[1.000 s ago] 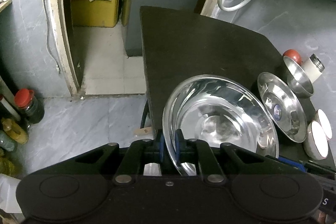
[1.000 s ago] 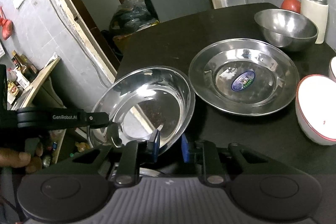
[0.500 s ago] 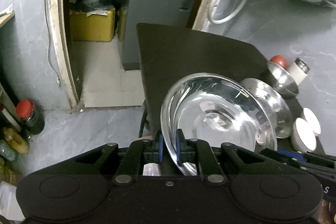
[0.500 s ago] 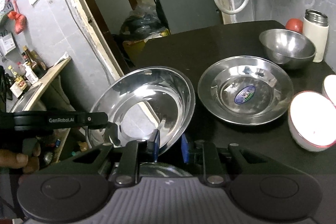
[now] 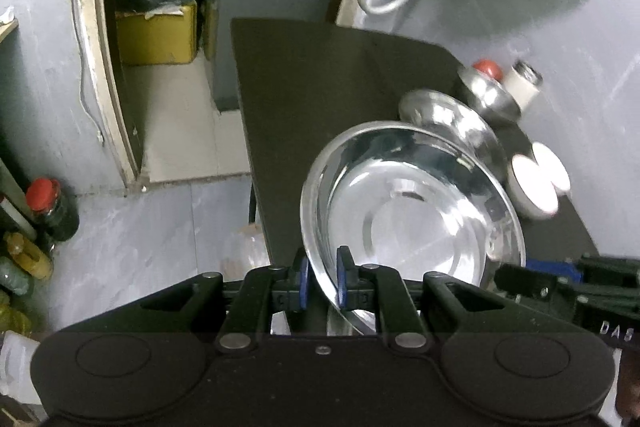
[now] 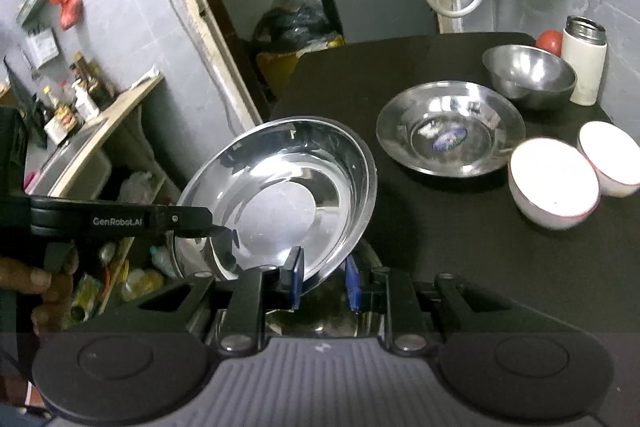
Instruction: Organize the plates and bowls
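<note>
While the left gripper (image 5: 321,277) clamps the rim of a steel plate (image 6: 280,199) held tilted above the near-left corner of the black table (image 6: 460,247), the right gripper (image 6: 323,283) brackets its near rim, jaws narrow, contact unclear. Beyond the plate lie a stickered second plate (image 6: 450,127), a steel bowl (image 6: 528,75), a flask (image 6: 584,61) and two white bowls (image 6: 554,183). "GenRobot.AI" marks the left gripper.

Dim, bluish indoor light, glare on the steel plate (image 6: 280,195), motion-blurred far objects, and fisheye-bent dark corners.
</note>
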`<action>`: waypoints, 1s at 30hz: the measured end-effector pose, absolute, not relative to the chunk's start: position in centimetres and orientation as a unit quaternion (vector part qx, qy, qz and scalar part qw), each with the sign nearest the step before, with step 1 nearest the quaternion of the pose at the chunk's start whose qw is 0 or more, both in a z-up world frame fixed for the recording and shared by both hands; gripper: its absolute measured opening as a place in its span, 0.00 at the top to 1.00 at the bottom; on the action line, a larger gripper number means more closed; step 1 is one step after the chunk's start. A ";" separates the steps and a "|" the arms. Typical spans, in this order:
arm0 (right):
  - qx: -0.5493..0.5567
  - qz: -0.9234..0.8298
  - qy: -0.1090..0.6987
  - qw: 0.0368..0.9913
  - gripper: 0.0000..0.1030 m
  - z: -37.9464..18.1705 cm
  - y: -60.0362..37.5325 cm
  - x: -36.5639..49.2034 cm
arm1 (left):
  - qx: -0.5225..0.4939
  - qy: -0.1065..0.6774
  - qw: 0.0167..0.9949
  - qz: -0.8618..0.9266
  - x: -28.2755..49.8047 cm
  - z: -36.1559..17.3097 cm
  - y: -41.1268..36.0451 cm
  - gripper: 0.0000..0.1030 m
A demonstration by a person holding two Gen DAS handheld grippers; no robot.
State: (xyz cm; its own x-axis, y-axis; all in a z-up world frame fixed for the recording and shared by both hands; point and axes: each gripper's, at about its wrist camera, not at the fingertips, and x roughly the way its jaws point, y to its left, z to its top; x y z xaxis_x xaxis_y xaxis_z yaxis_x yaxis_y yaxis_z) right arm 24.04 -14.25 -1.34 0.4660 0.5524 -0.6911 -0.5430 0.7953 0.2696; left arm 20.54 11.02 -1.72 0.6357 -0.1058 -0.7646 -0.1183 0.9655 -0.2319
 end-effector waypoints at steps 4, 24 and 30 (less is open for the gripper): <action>-0.007 0.326 0.415 0.849 0.76 -1.2 -14.9 22.6 | -0.125 0.445 0.887 -0.010 18.9 -2.0 10.4 0.84; -0.034 0.322 0.467 0.823 0.75 -1.0 -15.6 21.3 | -0.085 0.504 0.858 -0.043 18.2 -1.8 8.6 0.81; -0.039 0.320 0.483 0.814 0.74 -1.2 -15.4 21.5 | -0.081 0.518 0.850 -0.047 18.4 -1.7 8.5 0.81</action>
State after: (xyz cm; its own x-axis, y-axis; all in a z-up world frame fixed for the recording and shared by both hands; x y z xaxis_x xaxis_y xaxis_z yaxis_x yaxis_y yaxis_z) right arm 21.47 -15.43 -1.17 0.3293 0.4838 -0.8109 -0.5585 0.7922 0.2458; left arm 18.35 8.51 -1.75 0.4583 -0.1639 -0.8736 -0.0043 0.9824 -0.1865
